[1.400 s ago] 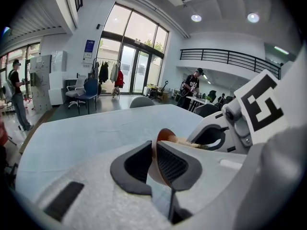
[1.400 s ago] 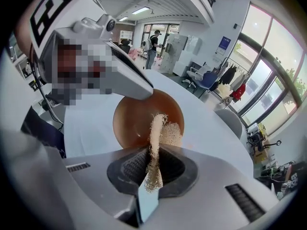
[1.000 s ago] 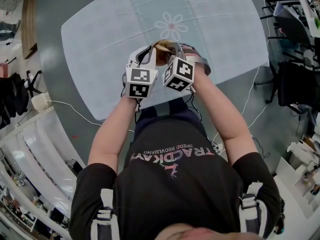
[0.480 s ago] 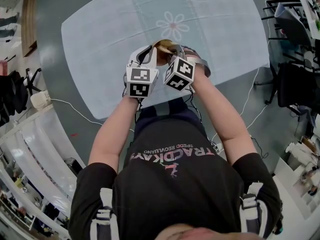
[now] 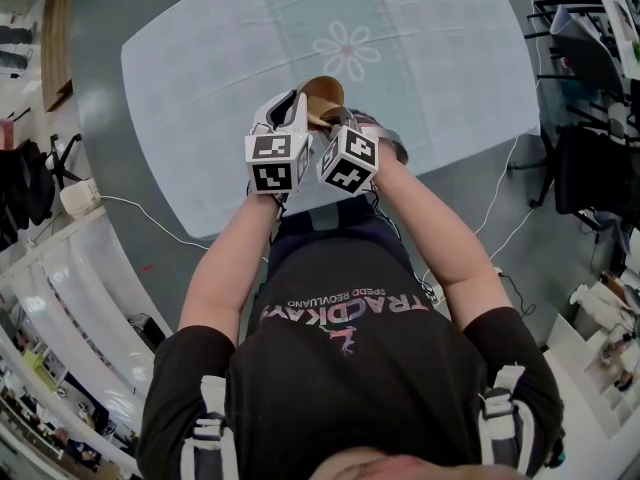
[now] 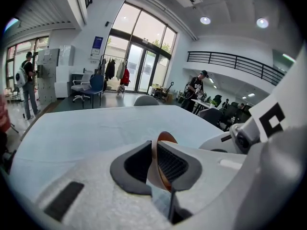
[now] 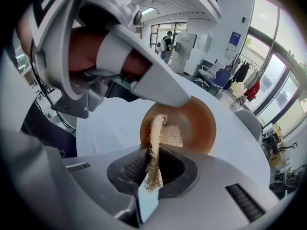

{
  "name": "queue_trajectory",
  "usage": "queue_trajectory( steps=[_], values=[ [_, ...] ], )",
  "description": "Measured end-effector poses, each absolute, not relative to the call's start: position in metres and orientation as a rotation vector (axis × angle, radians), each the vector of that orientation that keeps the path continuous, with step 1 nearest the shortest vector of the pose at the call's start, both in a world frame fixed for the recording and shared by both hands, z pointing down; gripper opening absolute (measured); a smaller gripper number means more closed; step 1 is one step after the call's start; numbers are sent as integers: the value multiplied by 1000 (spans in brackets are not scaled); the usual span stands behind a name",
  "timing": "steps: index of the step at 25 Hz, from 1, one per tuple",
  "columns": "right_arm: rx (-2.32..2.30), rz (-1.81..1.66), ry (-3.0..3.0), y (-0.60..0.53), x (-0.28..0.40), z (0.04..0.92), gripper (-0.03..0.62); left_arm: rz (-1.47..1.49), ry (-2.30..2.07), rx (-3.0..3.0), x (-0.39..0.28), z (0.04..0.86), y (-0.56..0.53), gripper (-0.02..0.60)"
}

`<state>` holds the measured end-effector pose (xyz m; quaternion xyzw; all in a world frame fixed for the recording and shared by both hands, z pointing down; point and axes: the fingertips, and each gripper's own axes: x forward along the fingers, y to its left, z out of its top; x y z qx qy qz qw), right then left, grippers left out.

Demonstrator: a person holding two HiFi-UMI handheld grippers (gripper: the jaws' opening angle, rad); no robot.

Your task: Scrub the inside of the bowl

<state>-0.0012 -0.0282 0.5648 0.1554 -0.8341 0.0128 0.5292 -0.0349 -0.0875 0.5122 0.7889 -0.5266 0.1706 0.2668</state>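
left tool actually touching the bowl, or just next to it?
Touching. The left gripper view shows the left tool shut on the bowl: its thin wall stands edge-on between both jaw pads, with no gap.

Shirt (image 5: 350, 368): inverted print, seemingly "TRACKDAY"; smaller line illegible.

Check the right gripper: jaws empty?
No, the right gripper is shut on a fibrous scrub pad pointing into the bowl.

Grey floor (image 5: 95, 118) under a pale clothed table (image 5: 200, 68), tall windows (image 6: 139, 56) and round ceiling lights (image 6: 205, 20) beyond
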Motion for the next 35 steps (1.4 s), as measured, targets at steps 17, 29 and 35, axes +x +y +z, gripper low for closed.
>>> queue_trajectory(
  steps=[17,29,35],
  values=[
    [415,43,-1985,-42,13,564,32,463,-1399,2095,-39,522,-83,40],
    [641,40,-2174,-87,27,503,32,503,-1390,2102,-56,530,-88,25],
    [535,-59,-2195,-103,38,498,32,580,-1188,2345,-42,525,-82,25]
  ],
)
